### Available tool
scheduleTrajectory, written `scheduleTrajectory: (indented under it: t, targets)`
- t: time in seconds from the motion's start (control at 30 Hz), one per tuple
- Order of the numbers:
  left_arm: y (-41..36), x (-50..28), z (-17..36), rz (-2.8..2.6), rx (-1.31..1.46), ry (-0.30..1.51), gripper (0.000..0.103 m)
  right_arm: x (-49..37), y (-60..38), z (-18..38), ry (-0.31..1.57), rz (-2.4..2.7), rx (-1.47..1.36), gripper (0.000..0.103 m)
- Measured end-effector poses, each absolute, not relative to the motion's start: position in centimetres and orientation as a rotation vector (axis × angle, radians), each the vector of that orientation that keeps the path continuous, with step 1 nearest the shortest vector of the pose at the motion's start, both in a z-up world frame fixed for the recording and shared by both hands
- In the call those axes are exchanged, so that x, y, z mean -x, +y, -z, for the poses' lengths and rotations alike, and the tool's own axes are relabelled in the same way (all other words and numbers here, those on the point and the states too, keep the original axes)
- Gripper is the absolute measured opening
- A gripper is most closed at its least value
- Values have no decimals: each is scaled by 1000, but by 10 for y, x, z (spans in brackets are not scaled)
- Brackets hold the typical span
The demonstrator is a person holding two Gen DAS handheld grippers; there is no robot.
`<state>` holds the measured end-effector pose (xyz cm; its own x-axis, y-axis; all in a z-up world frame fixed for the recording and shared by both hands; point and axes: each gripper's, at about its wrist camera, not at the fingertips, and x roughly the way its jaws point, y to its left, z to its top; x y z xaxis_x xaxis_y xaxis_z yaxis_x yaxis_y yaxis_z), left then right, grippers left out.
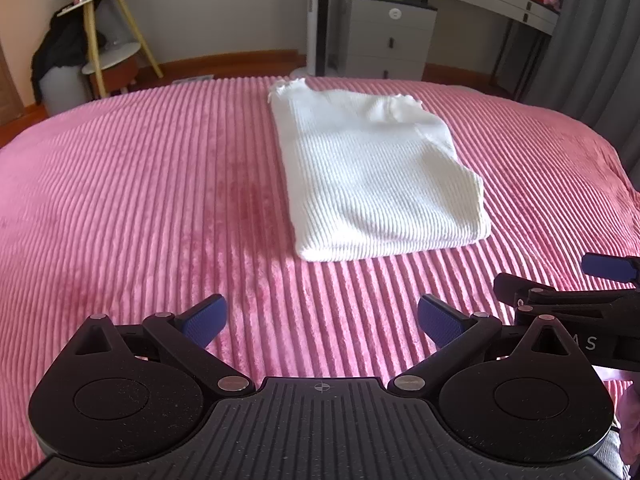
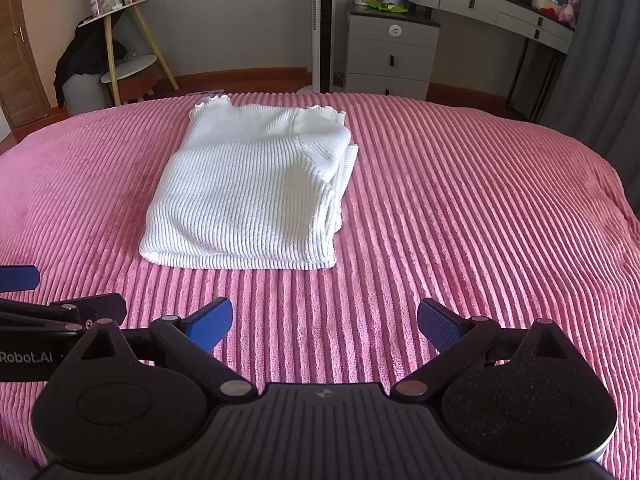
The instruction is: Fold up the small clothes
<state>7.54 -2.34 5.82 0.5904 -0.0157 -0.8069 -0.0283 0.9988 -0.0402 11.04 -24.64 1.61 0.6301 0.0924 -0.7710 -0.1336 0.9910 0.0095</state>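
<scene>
Where the pink ribbed bedspread lies smooth, a white ribbed knit top rests folded into a thick rectangle, its frilled edges toward the far side of the bed. Nearer than the top, both tongs hover over bare bedspread, clear of the cloth: the left tongs and right tongs each have blue pads spread apart, gripping nothing. Beyond the top stand a grey drawer unit, a tower fan, a curved dressing table and a wooden tripod stand.
</scene>
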Motion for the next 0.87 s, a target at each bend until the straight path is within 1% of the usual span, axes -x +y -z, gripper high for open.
scheduleTrajectory:
  t: [0.87]
  targets:
    - [-27, -74, -54, 28, 69, 955, 103, -106, -248, -15, 877, -110, 62, 99]
